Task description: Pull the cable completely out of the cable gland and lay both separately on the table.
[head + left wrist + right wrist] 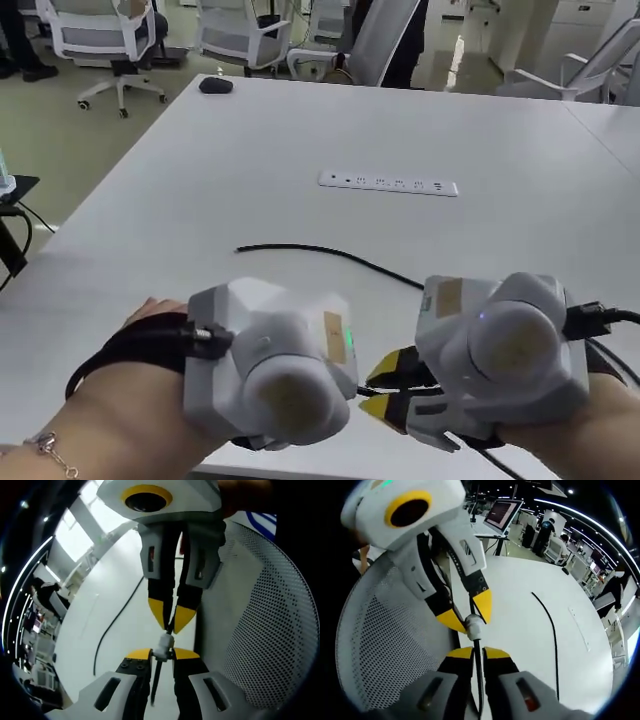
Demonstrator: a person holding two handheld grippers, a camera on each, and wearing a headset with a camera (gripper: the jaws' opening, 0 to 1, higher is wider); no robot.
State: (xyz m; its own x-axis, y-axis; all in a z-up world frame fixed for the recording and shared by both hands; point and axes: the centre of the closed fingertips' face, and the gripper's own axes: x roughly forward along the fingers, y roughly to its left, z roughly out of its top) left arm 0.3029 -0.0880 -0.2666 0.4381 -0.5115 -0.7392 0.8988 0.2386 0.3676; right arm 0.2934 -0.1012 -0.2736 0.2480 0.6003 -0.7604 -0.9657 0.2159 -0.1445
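Open-plan office, a bit lab-like. Long white table (300, 150) with a power strip (388, 184) lying well beyond the fingertips (392, 366). A mouse (215, 86) sits at the far edge, with white swivel chairs (105, 40) on casters past that. In the right gripper view, a monitor (502, 514) stands far ahead of the fingertips (495, 655), with more workstations and people (543, 527) behind it. A mesh chair back (380, 645) is close on their left in that view.

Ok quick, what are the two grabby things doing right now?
Left gripper: shut on the cable gland.
Right gripper: shut on the cable.
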